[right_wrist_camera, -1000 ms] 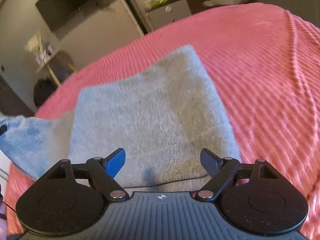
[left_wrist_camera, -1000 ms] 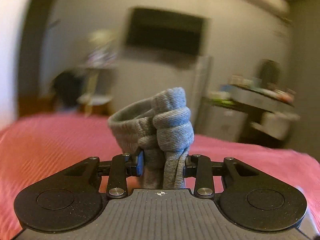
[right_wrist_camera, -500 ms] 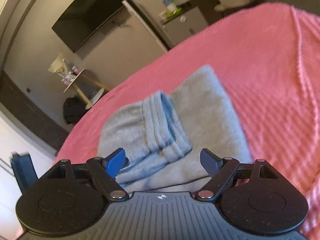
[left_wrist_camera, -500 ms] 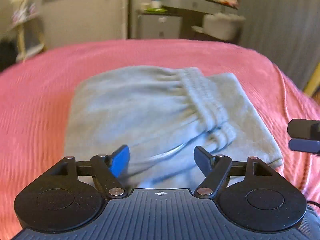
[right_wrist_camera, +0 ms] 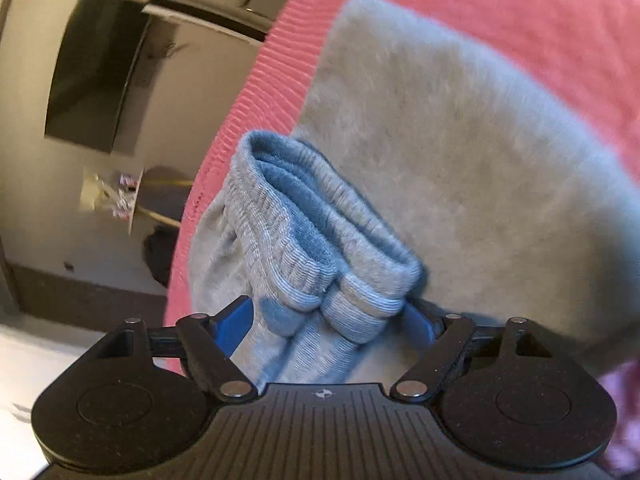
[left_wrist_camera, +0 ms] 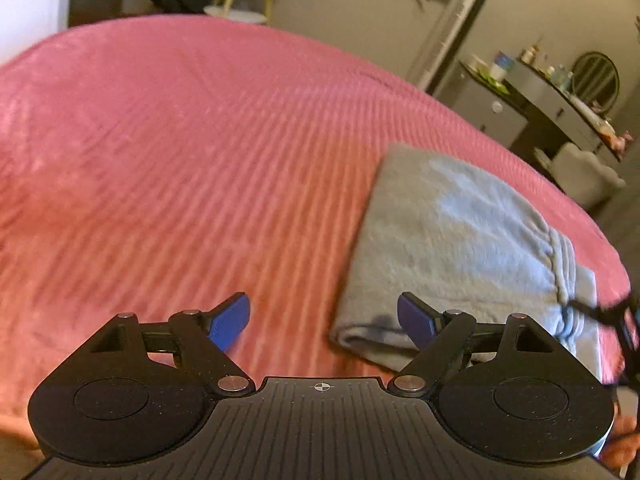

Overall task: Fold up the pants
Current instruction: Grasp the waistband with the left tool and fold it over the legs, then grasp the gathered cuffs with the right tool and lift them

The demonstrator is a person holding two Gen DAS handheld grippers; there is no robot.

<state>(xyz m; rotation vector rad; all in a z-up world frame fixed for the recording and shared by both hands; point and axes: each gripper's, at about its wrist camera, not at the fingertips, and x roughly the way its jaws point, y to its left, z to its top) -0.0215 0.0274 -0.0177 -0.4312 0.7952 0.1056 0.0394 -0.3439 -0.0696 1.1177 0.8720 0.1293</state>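
The grey pants (left_wrist_camera: 460, 240) lie folded into a compact stack on the pink bedspread (left_wrist_camera: 200, 160). My left gripper (left_wrist_camera: 324, 318) is open and empty, low over the bedspread just left of the stack's near corner. In the right wrist view my right gripper (right_wrist_camera: 328, 320) is wide open with the ribbed waistband (right_wrist_camera: 320, 240) bunched between its fingers; I cannot tell whether the blue pads touch it. The rest of the pants (right_wrist_camera: 460, 140) spread flat beyond. The right gripper shows at the left wrist view's right edge (left_wrist_camera: 628, 320).
The bedspread (right_wrist_camera: 272, 80) curves away to its far edge. Beyond it stand a wall TV (right_wrist_camera: 92, 72), a side table (left_wrist_camera: 236, 12), a tall grey cabinet (left_wrist_camera: 452, 36) and a cluttered dresser (left_wrist_camera: 560, 96).
My left gripper let go of the waistband, opened and drew back to the left of the stack. My right gripper moved in around the waistband on top of the fold.
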